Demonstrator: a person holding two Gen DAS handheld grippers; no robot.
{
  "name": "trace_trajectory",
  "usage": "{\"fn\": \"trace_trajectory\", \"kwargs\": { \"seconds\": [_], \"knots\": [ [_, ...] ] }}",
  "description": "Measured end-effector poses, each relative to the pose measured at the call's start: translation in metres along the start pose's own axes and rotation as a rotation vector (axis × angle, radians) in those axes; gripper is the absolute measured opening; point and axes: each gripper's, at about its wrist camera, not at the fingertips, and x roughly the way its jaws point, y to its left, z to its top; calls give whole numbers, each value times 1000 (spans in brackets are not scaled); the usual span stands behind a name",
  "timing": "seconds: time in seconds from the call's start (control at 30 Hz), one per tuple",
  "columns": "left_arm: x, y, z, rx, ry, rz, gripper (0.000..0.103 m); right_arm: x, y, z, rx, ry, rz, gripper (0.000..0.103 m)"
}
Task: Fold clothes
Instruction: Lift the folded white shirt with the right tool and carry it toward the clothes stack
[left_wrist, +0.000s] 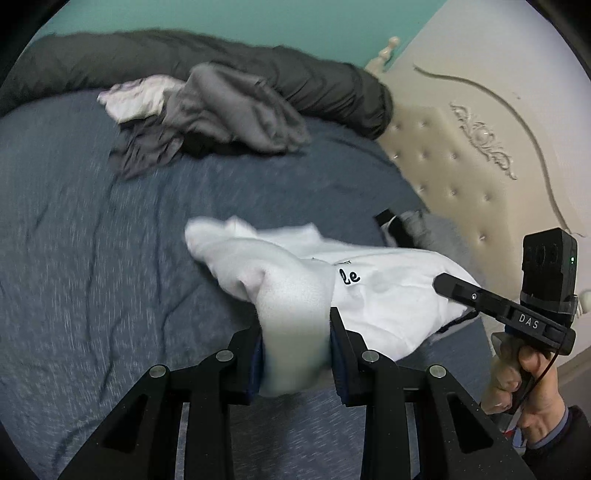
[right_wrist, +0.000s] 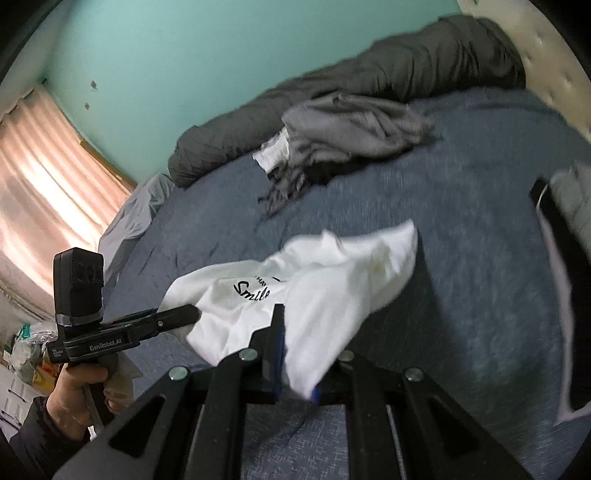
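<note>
A white T-shirt (left_wrist: 373, 295) with black script lettering hangs bunched above the blue bedspread (left_wrist: 92, 240), held between both grippers. My left gripper (left_wrist: 295, 332) is shut on one thick fold of it; it also shows in the right wrist view (right_wrist: 184, 317) at the shirt's left edge. My right gripper (right_wrist: 295, 354) is shut on the shirt's (right_wrist: 325, 295) other side, and it shows in the left wrist view (left_wrist: 443, 284) touching the shirt's right edge. The shirt's far corner droops free toward the bed.
A heap of grey and white clothes (left_wrist: 221, 110) lies farther back on the bed, before a rolled dark grey duvet (left_wrist: 295, 70). A cream tufted headboard (left_wrist: 461, 166) stands at the right. More garments (right_wrist: 561, 258) lie at the bed's right edge. A curtain (right_wrist: 44, 177) hangs left.
</note>
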Motion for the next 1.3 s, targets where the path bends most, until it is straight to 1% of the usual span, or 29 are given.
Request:
{"fn": "trace_trajectory", "kwargs": {
  "seconds": [0.07, 0.23, 0.47, 0.63, 0.87, 1.07, 1.3],
  "knots": [
    [-8, -17, 8, 22, -14, -2, 32, -17, 4, 12, -16, -19, -2, 10],
    [-13, -54, 26, 61, -31, -12, 32, -57, 3, 33, -41, -59, -20, 10],
    [-19, -107, 51, 116, -55, -27, 32, -107, -3, 56, -73, -110, -46, 10],
    [-23, -144, 69, 153, -72, -37, 32, -136, -16, 75, -84, -142, -57, 10],
    [-2, -200, 110, 187, -90, -50, 32, -172, -43, 113, -99, -184, -82, 10],
    [23, -248, 149, 214, -113, -52, 32, -193, -76, 157, -93, -218, -123, 10],
    [63, -309, 193, 262, -137, -64, 32, -221, -122, 214, -93, -296, -170, 10]
  ]
}}
